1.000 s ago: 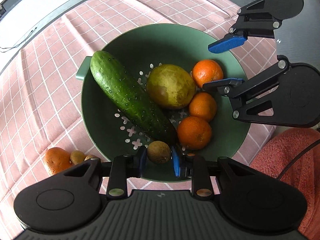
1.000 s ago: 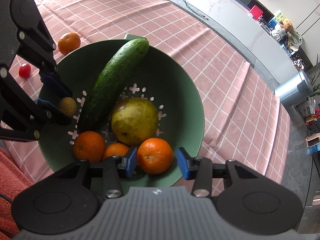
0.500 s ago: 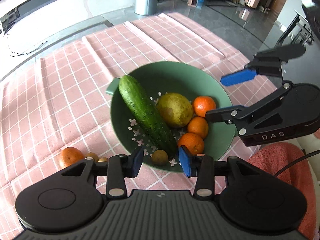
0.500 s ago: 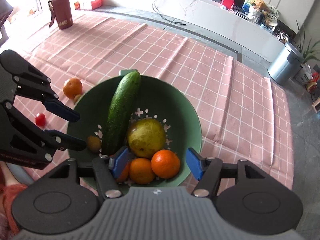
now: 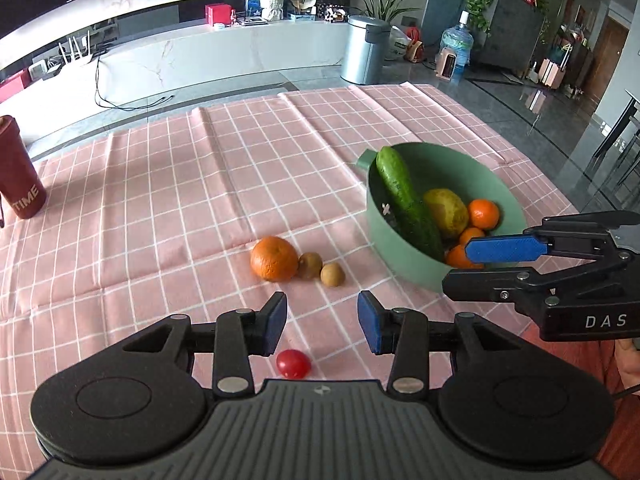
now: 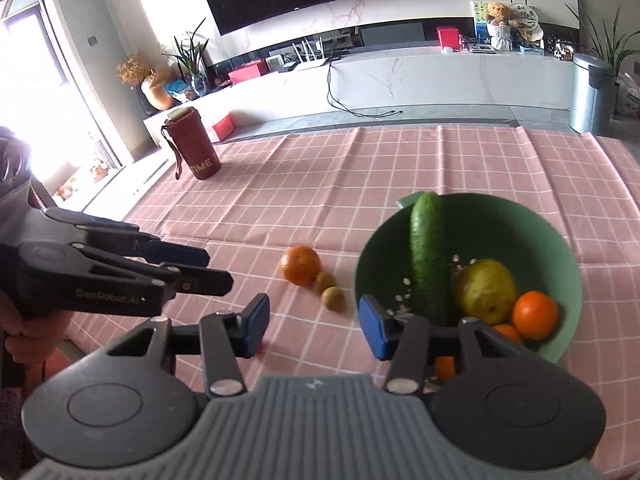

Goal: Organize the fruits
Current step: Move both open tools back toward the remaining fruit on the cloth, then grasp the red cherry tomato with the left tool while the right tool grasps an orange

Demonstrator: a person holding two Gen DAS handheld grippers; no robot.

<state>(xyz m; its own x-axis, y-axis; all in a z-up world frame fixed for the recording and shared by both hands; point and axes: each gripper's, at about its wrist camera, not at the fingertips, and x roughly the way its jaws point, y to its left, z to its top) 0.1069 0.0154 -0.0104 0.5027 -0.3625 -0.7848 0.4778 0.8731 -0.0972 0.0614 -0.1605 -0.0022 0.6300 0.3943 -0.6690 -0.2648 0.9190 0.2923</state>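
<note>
A green bowl (image 5: 400, 252) (image 6: 500, 220) on the pink checked cloth holds a cucumber (image 5: 404, 196) (image 6: 428, 256), a yellow-green pear (image 5: 446, 212) (image 6: 486, 286) and several oranges (image 5: 484, 214) (image 6: 536, 314). Left of it lie a loose orange (image 5: 274, 259) (image 6: 301, 265) and two small brown fruits (image 5: 310, 265) (image 6: 333, 298). A cherry tomato (image 5: 294, 363) sits close under my left gripper (image 5: 322, 316) (image 6: 218, 268), which is open and empty. My right gripper (image 6: 312, 320) (image 5: 458, 264) hovers at the bowl's near left rim, its jaws closing with nothing between them.
A dark red bottle (image 5: 18, 176) (image 6: 198, 144) stands at the cloth's far left. The table's far edge (image 5: 240, 96) runs behind the cloth, with a steel bin (image 5: 366, 50) on the floor beyond. A person's hand (image 6: 24, 332) grips the left tool.
Both grippers pulled back and up out of the bowl, leaving a small brown fruit and an orange inside. Both views swung up and left, bringing the loose fruits and tomato into sight.
</note>
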